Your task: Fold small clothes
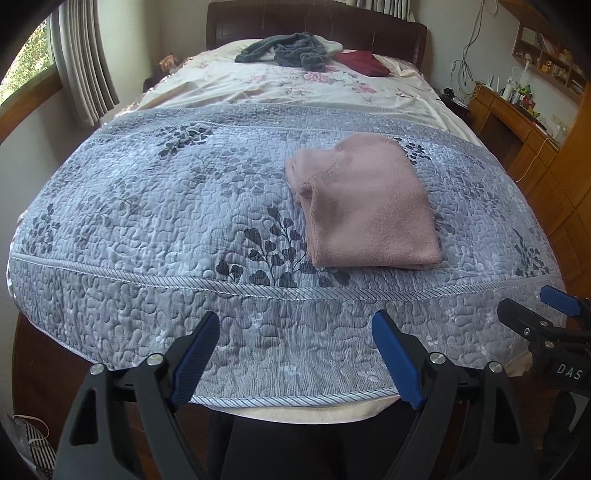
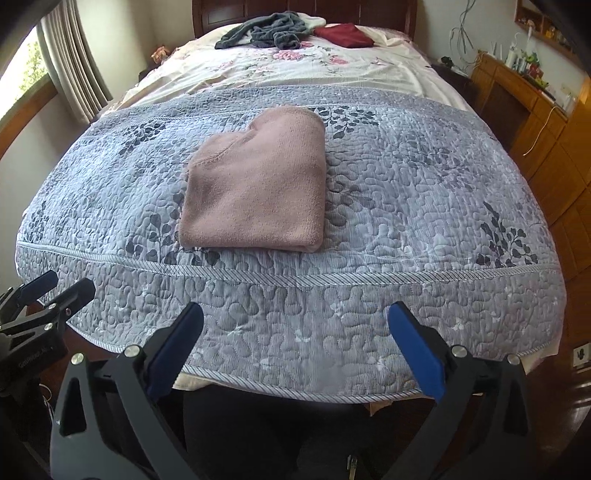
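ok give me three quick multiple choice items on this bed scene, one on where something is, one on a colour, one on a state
1. Where does the folded pink garment lie?
A. on the grey quilt
B. on the wooden desk
C. on the floor

2. What colour is the crumpled garment by the headboard, left of the dark red one?
A. yellow
B. dark grey
C. white

3. How do the left tool and right tool stand?
A. both shut on the pink garment
B. one open, one shut
C. both open, holding nothing

Answers: 1 A, the pink garment sits flat on the quilt's leaf pattern. 2 B, the heap is dark grey against the pale floral sheet. 3 C, each tool's blue pads stand wide apart over the quilt's near edge, well short of the garment.
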A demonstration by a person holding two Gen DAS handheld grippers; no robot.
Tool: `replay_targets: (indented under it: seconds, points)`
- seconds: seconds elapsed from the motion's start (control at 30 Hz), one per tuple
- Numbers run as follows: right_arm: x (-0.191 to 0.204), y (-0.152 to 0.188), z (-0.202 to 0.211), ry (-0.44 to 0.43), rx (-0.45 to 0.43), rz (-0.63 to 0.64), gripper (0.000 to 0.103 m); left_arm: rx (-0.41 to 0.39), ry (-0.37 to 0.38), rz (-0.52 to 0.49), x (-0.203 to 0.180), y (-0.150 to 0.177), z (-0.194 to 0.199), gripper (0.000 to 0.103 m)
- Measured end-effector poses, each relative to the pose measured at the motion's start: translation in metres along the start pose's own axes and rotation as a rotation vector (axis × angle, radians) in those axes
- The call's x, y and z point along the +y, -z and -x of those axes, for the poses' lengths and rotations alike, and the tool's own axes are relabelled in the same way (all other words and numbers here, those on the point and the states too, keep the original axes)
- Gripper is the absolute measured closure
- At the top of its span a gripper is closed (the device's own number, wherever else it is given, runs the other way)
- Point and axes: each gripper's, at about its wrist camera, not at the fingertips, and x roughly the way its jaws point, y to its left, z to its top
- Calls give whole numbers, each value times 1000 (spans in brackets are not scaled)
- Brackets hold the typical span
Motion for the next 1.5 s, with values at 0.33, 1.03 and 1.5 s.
replay_targets:
  seconds: [0.33, 1.03, 1.5]
  points:
    - [2, 1, 13, 26, -19, 8, 3, -36, -19, -45, -15, -1, 16, 18]
    - [-10, -7, 4, 38, -7, -16, 3, -5, -65, -64, -22, -6, -6, 18]
    - [-11, -10, 1, 81, -15, -19, 3, -8, -72, -62, -23, -11, -11, 18]
